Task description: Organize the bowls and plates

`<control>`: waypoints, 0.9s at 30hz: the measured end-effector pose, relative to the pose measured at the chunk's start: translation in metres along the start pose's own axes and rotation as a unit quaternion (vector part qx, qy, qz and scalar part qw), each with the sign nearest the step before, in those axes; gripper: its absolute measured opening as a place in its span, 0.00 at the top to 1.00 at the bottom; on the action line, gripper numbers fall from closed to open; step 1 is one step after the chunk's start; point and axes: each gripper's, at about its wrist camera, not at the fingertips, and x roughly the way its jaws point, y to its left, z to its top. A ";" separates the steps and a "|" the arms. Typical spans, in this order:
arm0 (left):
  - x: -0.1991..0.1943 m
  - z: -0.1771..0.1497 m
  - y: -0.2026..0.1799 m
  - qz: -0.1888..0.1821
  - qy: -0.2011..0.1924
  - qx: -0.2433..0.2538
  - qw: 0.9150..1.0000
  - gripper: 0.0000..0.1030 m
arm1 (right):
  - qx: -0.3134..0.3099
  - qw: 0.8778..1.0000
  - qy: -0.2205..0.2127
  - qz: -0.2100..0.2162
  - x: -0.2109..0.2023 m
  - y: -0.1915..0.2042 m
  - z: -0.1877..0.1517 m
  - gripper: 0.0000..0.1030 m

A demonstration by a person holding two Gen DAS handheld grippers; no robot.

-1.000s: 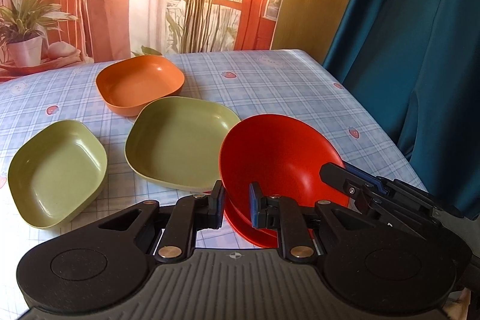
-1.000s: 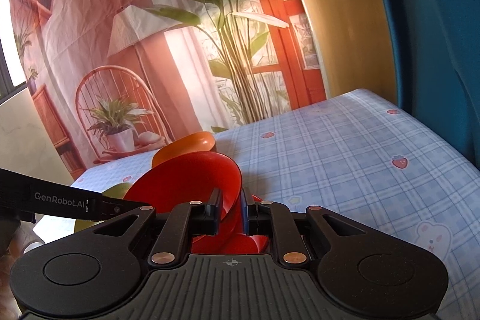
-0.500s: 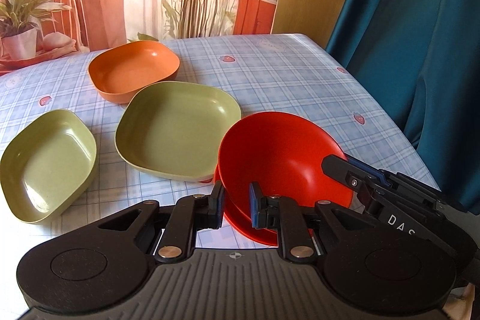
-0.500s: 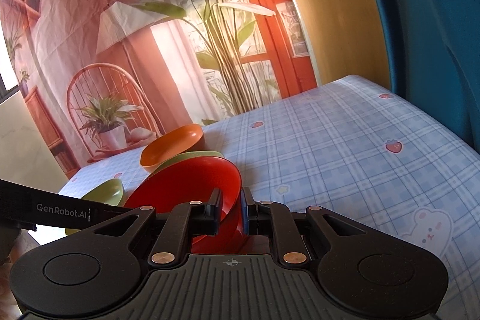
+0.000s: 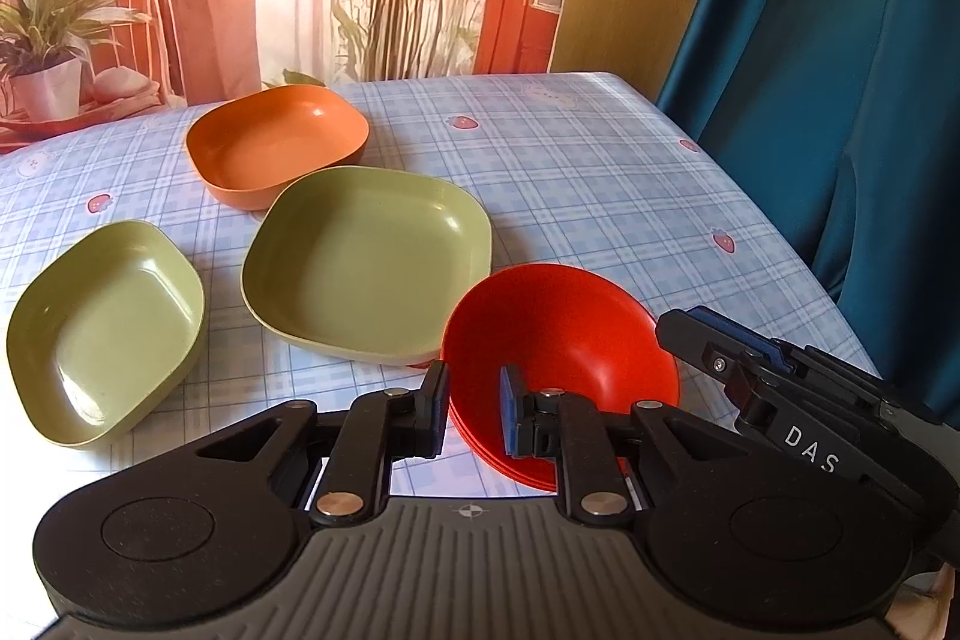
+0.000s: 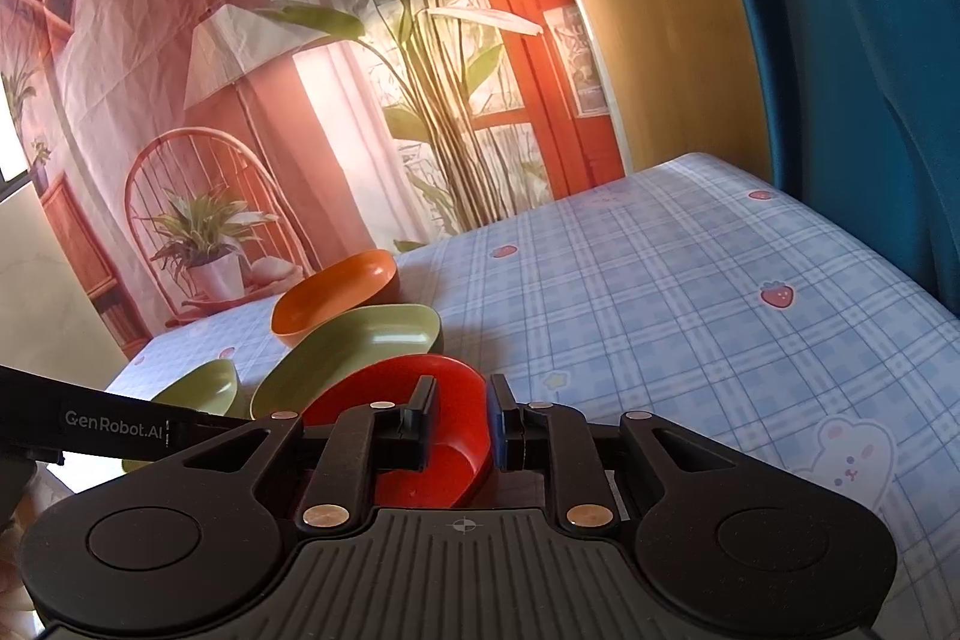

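Observation:
A stack of red bowls [image 5: 558, 334] sits at the table's near right; it also shows in the right wrist view [image 6: 444, 436]. My left gripper [image 5: 474, 412] is open, its jaws either side of the stack's near rim without clamping it. My right gripper [image 6: 459, 421] is open, its jaws straddling the stack's right rim; its fingers [image 5: 708, 340] show in the left wrist view. A large green plate [image 5: 366, 262] lies left of the stack. A small green bowl [image 5: 108, 328] lies further left. An orange bowl [image 5: 276, 148] lies behind.
The table has a blue checked cloth [image 5: 600, 196]. Its right edge runs next to a teal curtain [image 5: 840, 100]. A printed backdrop [image 6: 300, 70] hangs behind the table's far edge.
The upper red bowl has come down from its tilt onto the stack. Both grippers' jaws have opened wider around the rim. The left view has pulled back a little.

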 end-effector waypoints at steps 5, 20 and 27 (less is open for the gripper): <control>-0.002 -0.002 0.001 -0.001 -0.001 -0.003 1.000 0.82 | -0.003 1.000 0.001 0.002 -0.001 0.002 0.000 0.83; -0.022 -0.005 0.051 0.040 -0.018 -0.014 0.999 0.82 | -0.010 1.000 0.006 0.012 -0.006 0.008 0.010 0.77; -0.037 -0.005 0.096 0.065 -0.029 -0.043 0.997 0.82 | -0.014 1.000 0.004 0.021 -0.004 0.017 0.022 0.77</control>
